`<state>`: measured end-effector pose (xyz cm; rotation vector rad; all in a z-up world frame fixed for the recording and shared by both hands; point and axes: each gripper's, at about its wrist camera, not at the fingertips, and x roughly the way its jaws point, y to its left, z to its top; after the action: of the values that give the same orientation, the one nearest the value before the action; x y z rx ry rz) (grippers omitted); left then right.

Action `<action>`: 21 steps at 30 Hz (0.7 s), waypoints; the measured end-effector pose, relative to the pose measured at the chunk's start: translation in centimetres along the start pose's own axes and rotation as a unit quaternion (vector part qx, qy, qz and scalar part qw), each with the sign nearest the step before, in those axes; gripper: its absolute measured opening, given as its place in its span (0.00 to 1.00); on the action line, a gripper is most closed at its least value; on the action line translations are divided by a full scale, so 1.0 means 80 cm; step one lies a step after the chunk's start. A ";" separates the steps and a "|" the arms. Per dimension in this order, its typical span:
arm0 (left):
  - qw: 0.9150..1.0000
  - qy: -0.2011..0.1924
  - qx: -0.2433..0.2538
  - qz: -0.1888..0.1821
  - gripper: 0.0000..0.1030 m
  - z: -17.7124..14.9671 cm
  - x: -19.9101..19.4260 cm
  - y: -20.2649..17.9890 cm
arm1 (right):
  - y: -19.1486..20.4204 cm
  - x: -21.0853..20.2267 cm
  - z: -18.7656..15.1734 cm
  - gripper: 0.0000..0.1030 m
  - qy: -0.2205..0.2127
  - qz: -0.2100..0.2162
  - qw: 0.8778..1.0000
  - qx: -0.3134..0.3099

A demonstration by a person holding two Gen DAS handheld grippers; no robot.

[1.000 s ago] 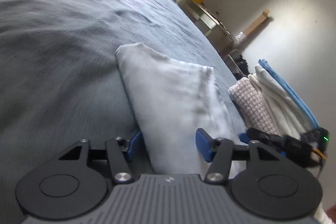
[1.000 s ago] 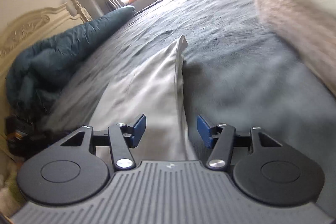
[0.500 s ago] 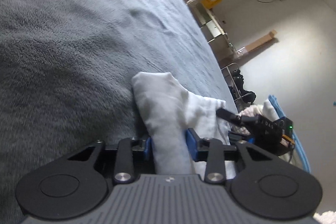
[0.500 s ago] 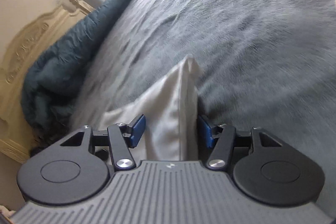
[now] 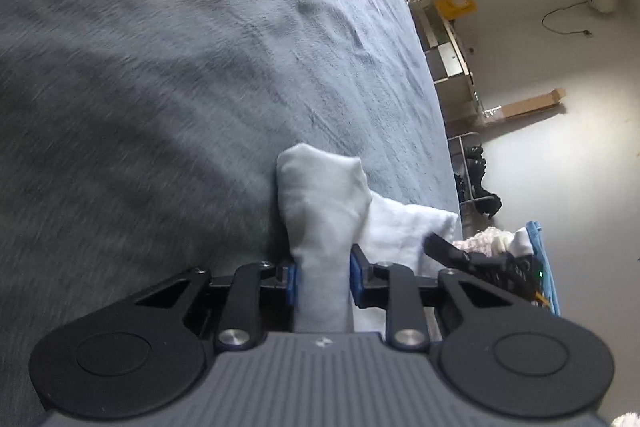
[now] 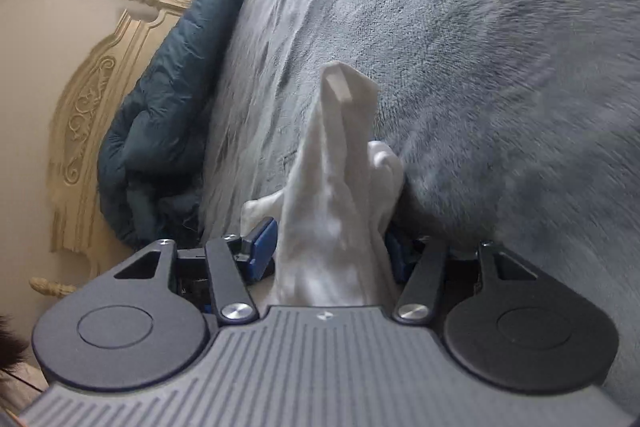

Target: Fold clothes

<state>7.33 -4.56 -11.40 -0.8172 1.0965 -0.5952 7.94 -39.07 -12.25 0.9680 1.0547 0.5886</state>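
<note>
A white cloth (image 5: pixel 320 195) lies on the grey bedspread (image 5: pixel 160 67), bunched into a narrow upright ridge. My left gripper (image 5: pixel 322 275) has its blue pads pressing both sides of one end, and its jaws are closing. In the right wrist view the other end of the white cloth (image 6: pixel 340 155) rises crumpled between the blue pads of my right gripper (image 6: pixel 332 251). Those jaws are closing too, and the cloth fills the gap and covers the right pad. The bedspread (image 6: pixel 500 47) runs beyond it.
A stack of folded towels (image 5: pixel 500 239) with a blue one (image 5: pixel 540 251) sits at the bed's right edge. A dark teal duvet (image 6: pixel 160 87) is heaped against a carved cream headboard (image 6: pixel 88 115). A shelf unit (image 5: pixel 448 39) stands by the far wall.
Both grippers slid in along the flat folded cloth and rolled. The left jaws narrowed onto its end, and the cloth bunched up into a ridge between both pairs of pads.
</note>
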 end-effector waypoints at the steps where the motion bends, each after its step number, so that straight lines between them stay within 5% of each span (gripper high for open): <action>1: 1.000 0.001 0.001 0.002 0.25 0.002 0.003 -0.002 | 0.001 0.008 0.005 0.45 0.003 0.003 1.000 0.002; 4: 1.000 -0.004 0.005 0.013 0.22 0.002 0.003 -0.010 | 0.015 0.022 0.010 0.19 0.012 -0.019 1.000 -0.021; 7: 0.999 -0.015 0.033 0.018 0.19 -0.001 -0.010 -0.032 | 0.035 0.023 0.001 0.09 0.011 -0.030 0.998 -0.049; 14: 0.995 -0.031 0.090 0.019 0.15 -0.014 -0.059 -0.100 | 0.111 -0.011 -0.026 0.07 -0.029 -0.024 0.991 -0.125; 21: 0.992 -0.009 0.129 0.009 0.15 -0.050 -0.125 -0.191 | 0.166 -0.094 -0.078 0.07 -0.087 -0.003 0.990 -0.109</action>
<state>-0.37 -6.83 5.48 -0.5865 0.9858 -0.6978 -0.36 -36.39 1.79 0.8092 0.8190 0.5897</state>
